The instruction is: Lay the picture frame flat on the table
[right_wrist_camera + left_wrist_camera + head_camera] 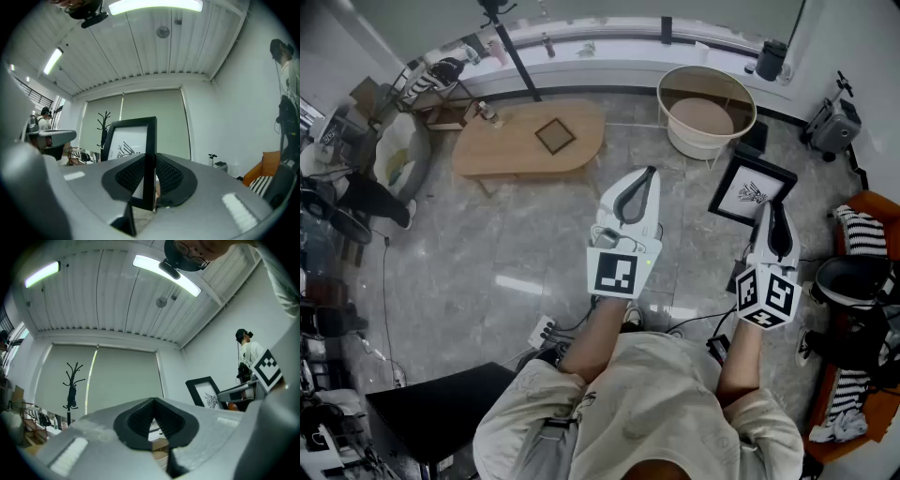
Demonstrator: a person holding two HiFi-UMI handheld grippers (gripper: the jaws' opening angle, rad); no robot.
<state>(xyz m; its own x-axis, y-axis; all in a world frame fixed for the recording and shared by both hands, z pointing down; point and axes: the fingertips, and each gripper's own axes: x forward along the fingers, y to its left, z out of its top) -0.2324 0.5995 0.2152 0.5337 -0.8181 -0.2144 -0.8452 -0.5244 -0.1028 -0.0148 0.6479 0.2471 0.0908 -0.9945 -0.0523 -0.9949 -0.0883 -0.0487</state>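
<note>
Black picture frame (753,190) at centre right, pinched edgewise in my right gripper (769,211) (my left gripper (649,176) closed, empty).

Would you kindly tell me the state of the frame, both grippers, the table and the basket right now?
frame: in the air, gripped by one edge, not on the table.
right gripper: fingers shut on the frame.
left gripper: fingers together, nothing between them.
table: standing, with one small square thing lying flat on it.
basket: upright on the floor, open on top, looks empty.
</note>
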